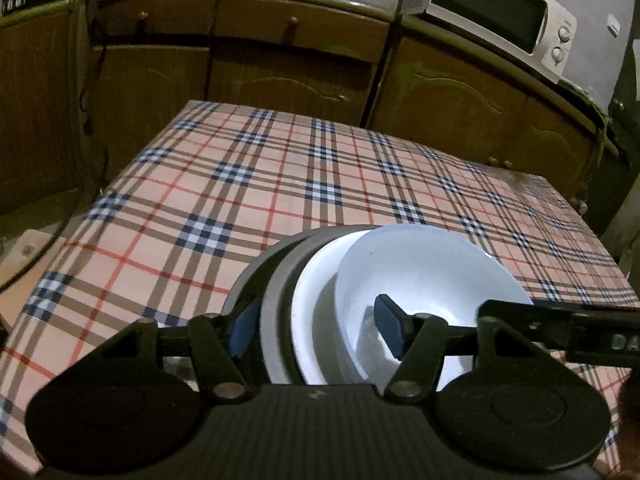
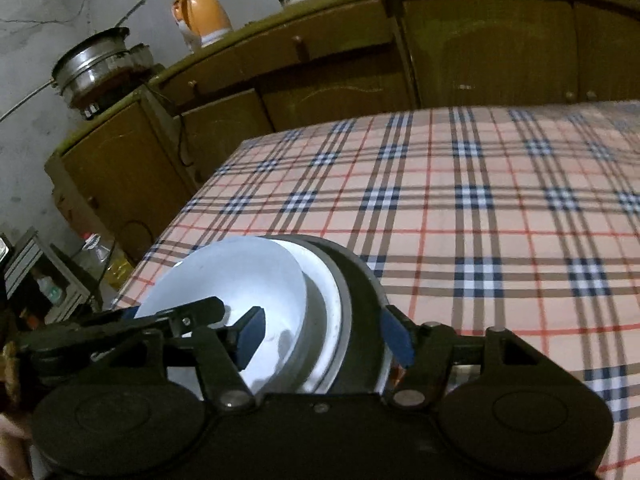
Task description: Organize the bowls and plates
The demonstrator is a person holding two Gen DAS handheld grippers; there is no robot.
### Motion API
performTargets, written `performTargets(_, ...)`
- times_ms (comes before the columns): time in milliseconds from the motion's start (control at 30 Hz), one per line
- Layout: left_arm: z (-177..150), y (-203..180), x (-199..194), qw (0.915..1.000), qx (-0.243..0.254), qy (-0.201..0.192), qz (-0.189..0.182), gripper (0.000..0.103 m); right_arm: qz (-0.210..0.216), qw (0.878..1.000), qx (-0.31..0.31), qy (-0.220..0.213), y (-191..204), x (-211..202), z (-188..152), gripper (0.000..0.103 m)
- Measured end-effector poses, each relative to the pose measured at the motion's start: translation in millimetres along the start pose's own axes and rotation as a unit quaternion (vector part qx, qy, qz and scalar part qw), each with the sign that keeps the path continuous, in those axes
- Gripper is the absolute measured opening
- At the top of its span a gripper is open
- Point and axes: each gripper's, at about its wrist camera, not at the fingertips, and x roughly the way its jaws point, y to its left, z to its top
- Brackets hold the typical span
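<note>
**Both claws straddle the nested stack at the near edge of the table**

The stack sits on the plaid tablecloth (image 1: 280, 184) near you: a white bowl (image 1: 424, 280) nested in a white plate (image 1: 316, 304), inside a grey dish (image 1: 276, 312), with a darker rim (image 1: 256, 268) outermost.

Your left gripper (image 1: 318, 330) is spread wide across the stack's left wall, one blue pad outside the grey dish and the other inside the white bowl. Whether either pad presses you cannot tell. Your right gripper (image 2: 326, 336) mirrors it on the stack's right side, jaws wide, with a visible gap at the bowl-side pad, so it looks unclamped.

Treat these as stiff, glossy and breakable, probably ceramic. A pad on a smooth sloped wall may slide, and the bowl sits loosely, leaning off-centre. Take hold across the rim of the piece you want, not all the layers.

The left view shows a microwave (image 1: 496, 12) on the far counter and the other claw's finger reaching into the bowl. The right view instead shows a metal pot (image 2: 96, 64) and an orange kettle (image 2: 204, 16).
</note>
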Motion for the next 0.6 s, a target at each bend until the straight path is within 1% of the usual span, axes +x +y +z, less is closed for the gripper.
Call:
performTargets(200, -7.0, -6.6, -26.7, 0.9992, 0.015, -0.024, 0.027, 0.067, -0.023, 0.999, -0.023, -0.037, 14.3, -33.0, -8.6, 0.078)
performTargets(267, -10.4, -10.4, -38.7, 0.9983, 0.025, -0.036, 0.039, 0.076, -0.028, 0.998, -0.026, -0.048, 19.9, -47.5, -12.9, 0.080)
performTargets(300, -12.6, -12.2, -45.4, 0.9978, 0.027, -0.041, 0.044, 0.078, -0.029, 0.998, -0.029, -0.052, 22.3, -54.8, -15.9, 0.080)
performTargets(367, -16.0, -17.0, -57.7, 0.9971, 0.033, -0.048, 0.050, 0.082, -0.031, 0.997, -0.037, -0.057, 25.4, -68.5, -23.2, 0.080)
performTargets(500, -22.9, -29.7, -83.7, 0.9950, 0.042, -0.065, 0.063, 0.089, -0.051, 0.996, -0.036, -0.060, 29.8, -93.4, -39.1, 0.081)
performTargets(600, -30.2, -40.1, -100.6, 0.9935, 0.044, -0.078, 0.071, 0.095, -0.060, 0.996, -0.031, -0.054, 32.3, -108.0, -49.8, 0.081)
